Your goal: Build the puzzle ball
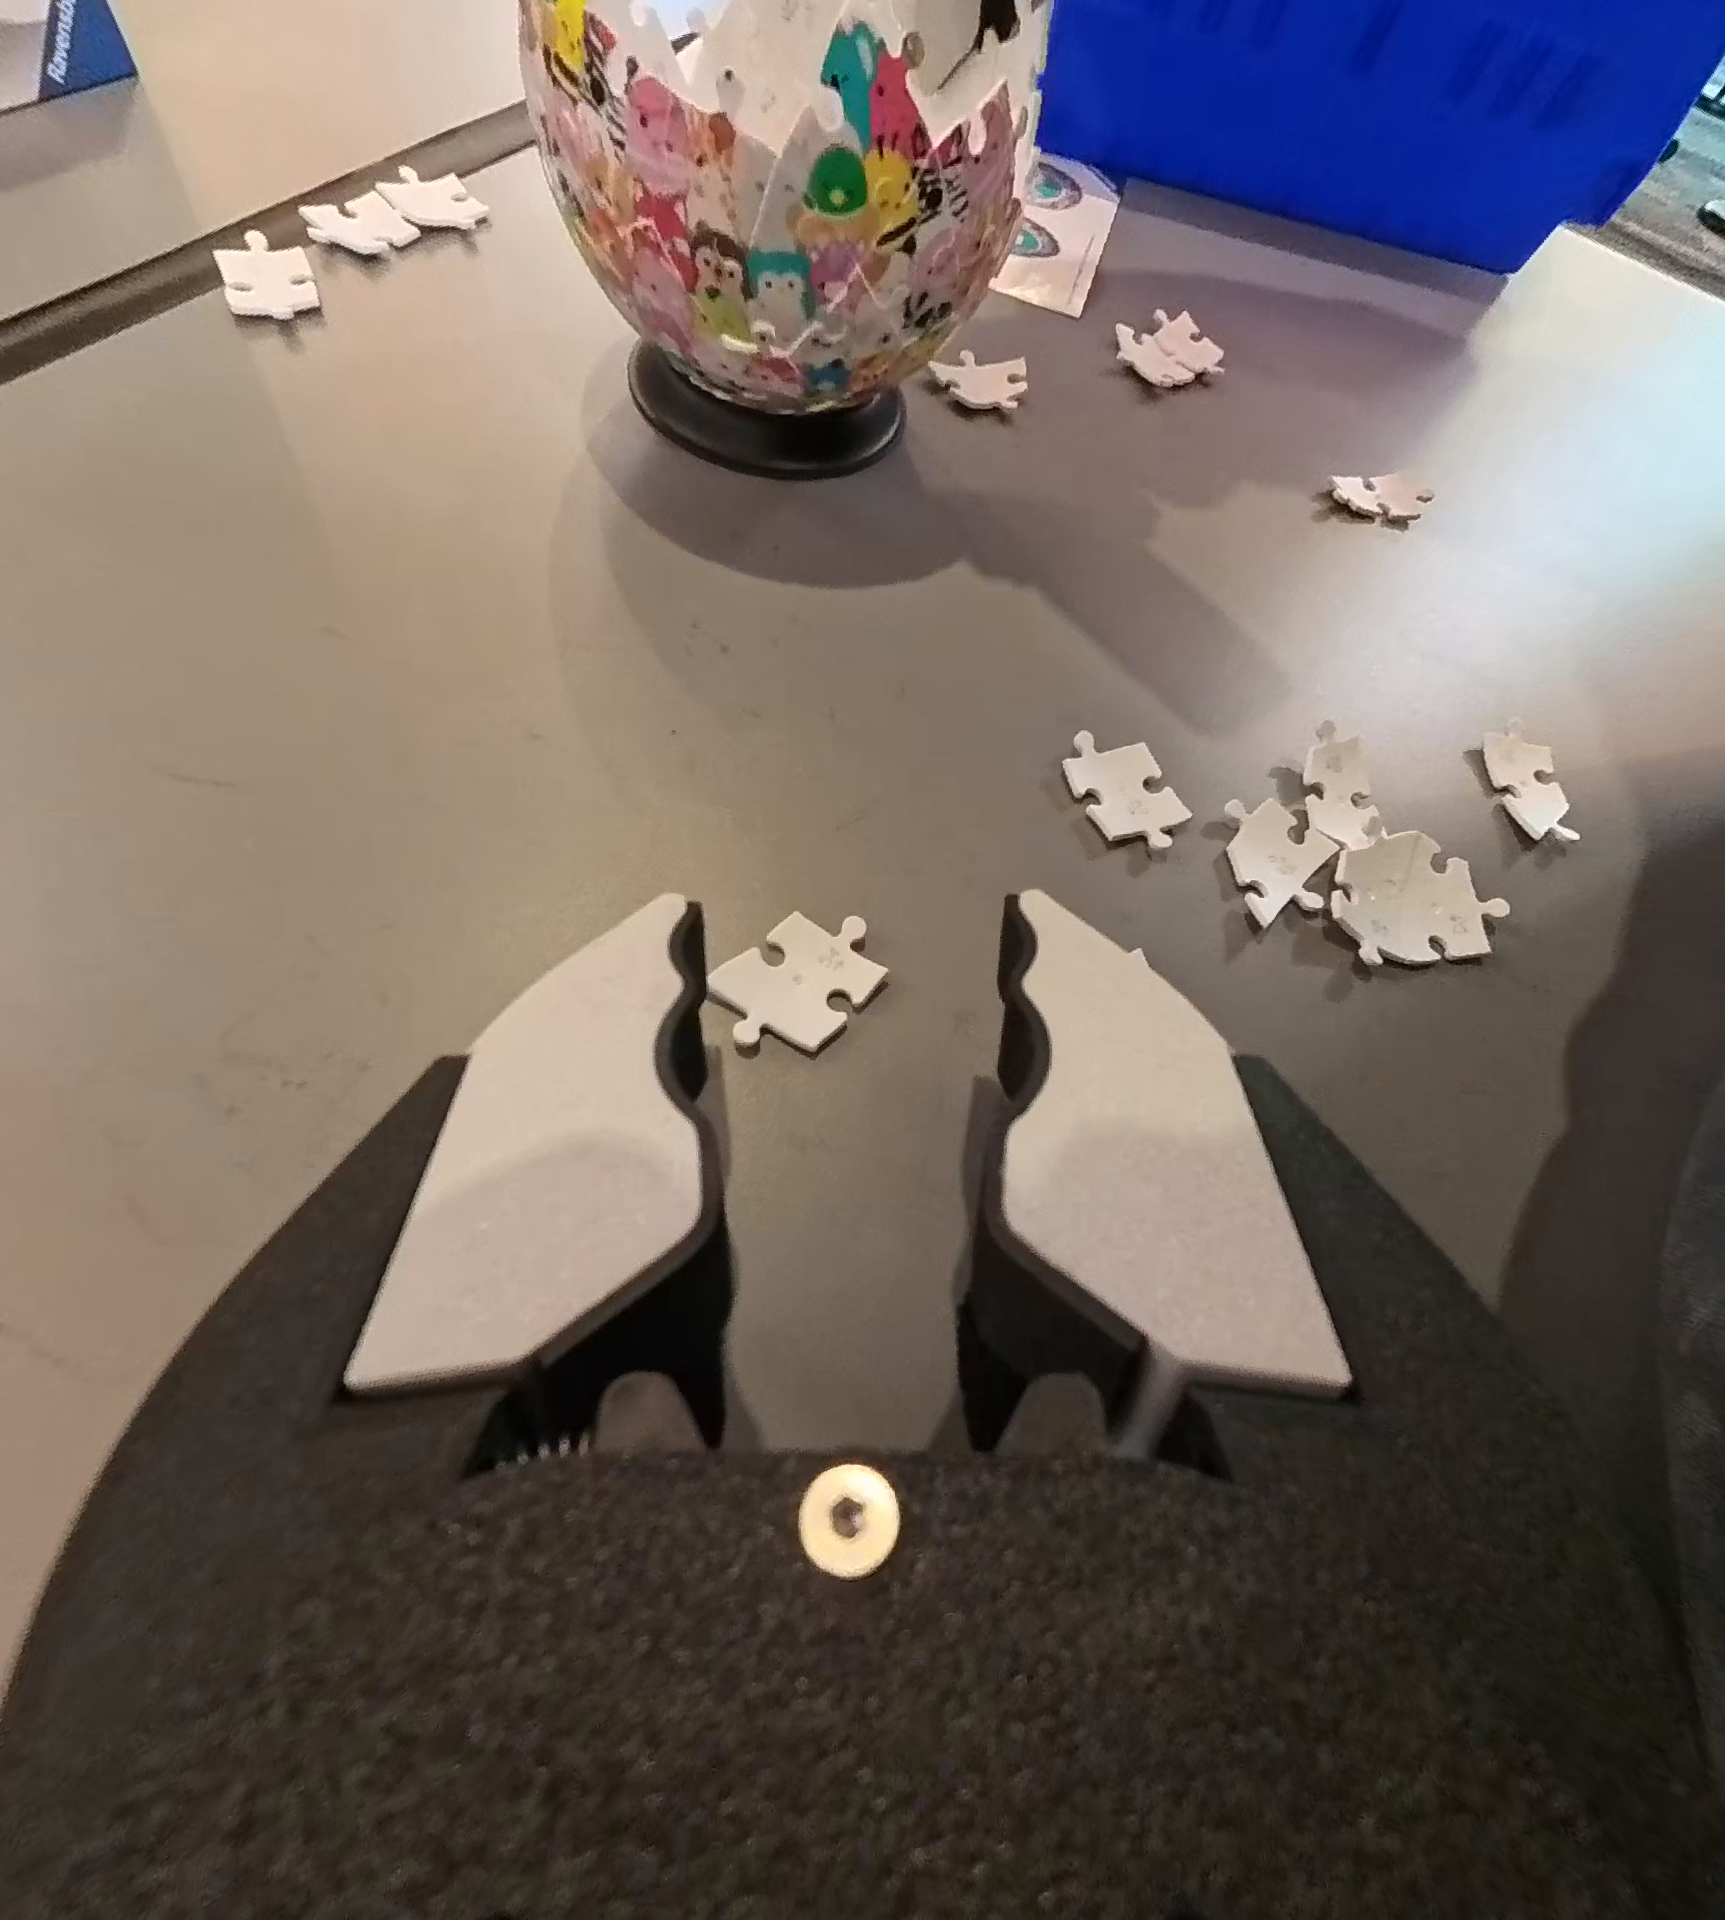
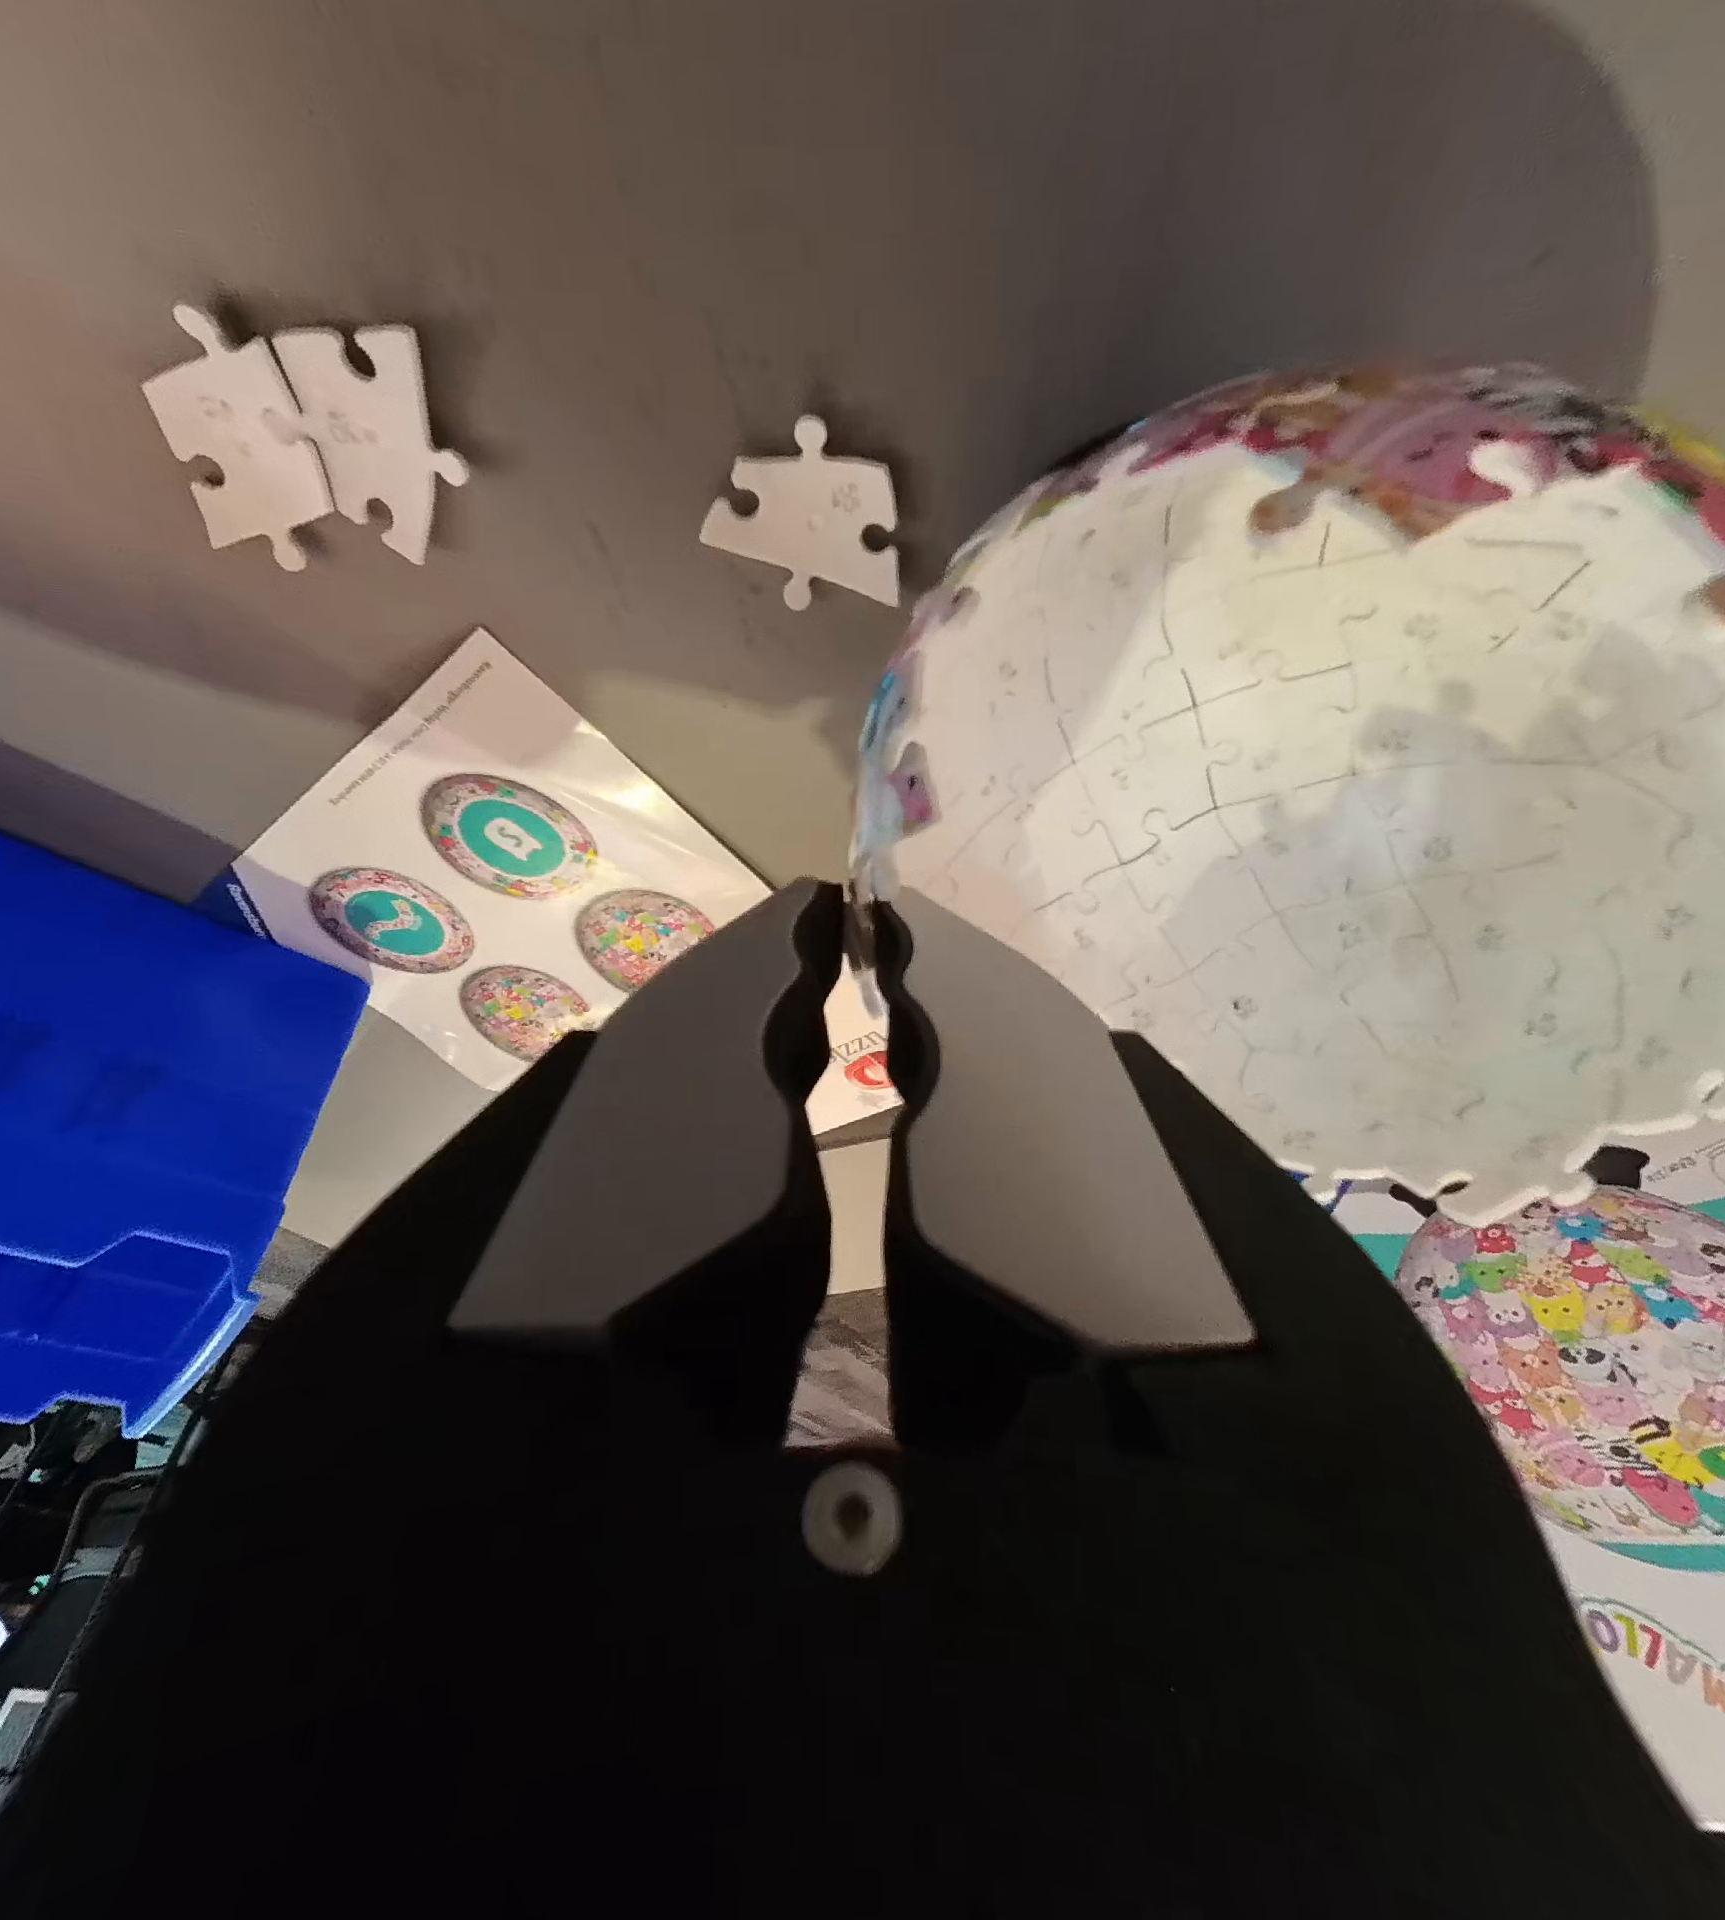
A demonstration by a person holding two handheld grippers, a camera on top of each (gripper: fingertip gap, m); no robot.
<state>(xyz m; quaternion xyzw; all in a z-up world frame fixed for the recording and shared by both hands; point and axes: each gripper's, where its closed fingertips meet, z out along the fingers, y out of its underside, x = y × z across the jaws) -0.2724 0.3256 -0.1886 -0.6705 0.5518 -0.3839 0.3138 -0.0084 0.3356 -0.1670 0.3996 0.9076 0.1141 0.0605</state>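
The puzzle ball [image 1: 785, 177], partly built and colourful outside, stands on a black ring stand [image 1: 764, 416] at the far middle of the grey table [image 1: 318, 675]. My left gripper [image 1: 853, 925] is open just above the table, with a white face-down puzzle piece [image 1: 798, 982] lying flat between its fingertips. In the right wrist view the ball [image 2: 1357, 810] shows its white inner side through the open top. My right gripper [image 2: 853, 904] is shut on a thin puzzle piece [image 2: 868, 977], held edge-on at the ball's rim.
Loose white pieces lie in a cluster [image 1: 1357, 862] at the right, three [image 1: 359, 229] at the far left, and others [image 1: 1170, 348] near the stand. A blue bin [image 1: 1357, 94], a leaflet [image 2: 484, 831] and the puzzle box [image 2: 1616, 1455] stand behind the ball.
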